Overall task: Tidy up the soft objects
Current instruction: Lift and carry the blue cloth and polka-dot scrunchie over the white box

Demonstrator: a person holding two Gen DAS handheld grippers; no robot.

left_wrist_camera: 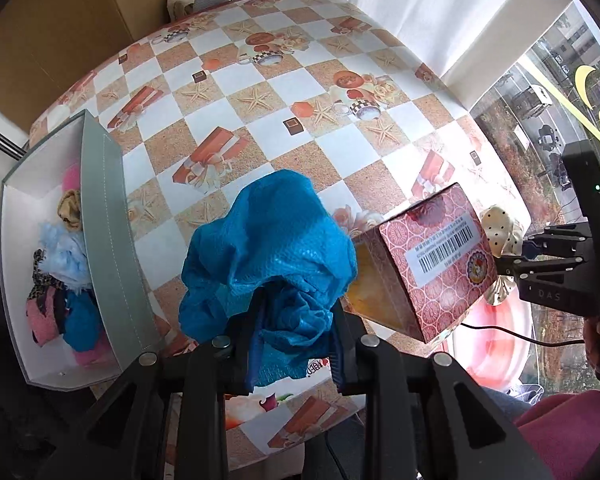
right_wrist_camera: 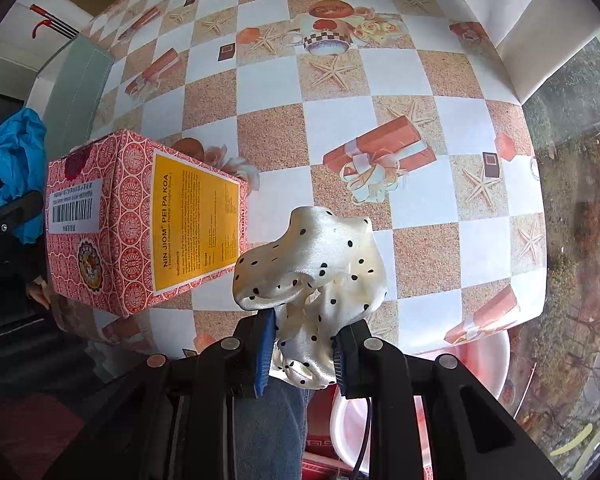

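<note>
Carrying 2 soft items: left fingers (left_wrist_camera: 296, 354) clamp blue cloth (left_wrist_camera: 272, 248), right fingers (right_wrist_camera: 302, 356) pinch dotted scrunchie (right_wrist_camera: 316, 268). Risk: draped cloth snags bin (left_wrist_camera: 104, 240) rim; scrunchie clips carton (right_wrist_camera: 140, 220).

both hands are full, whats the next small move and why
Probably carry the blue cloth in the left gripper over the grey bin at its left and let go: soft items already lie inside, and it hangs nearer than the dotted scrunchie.
</note>
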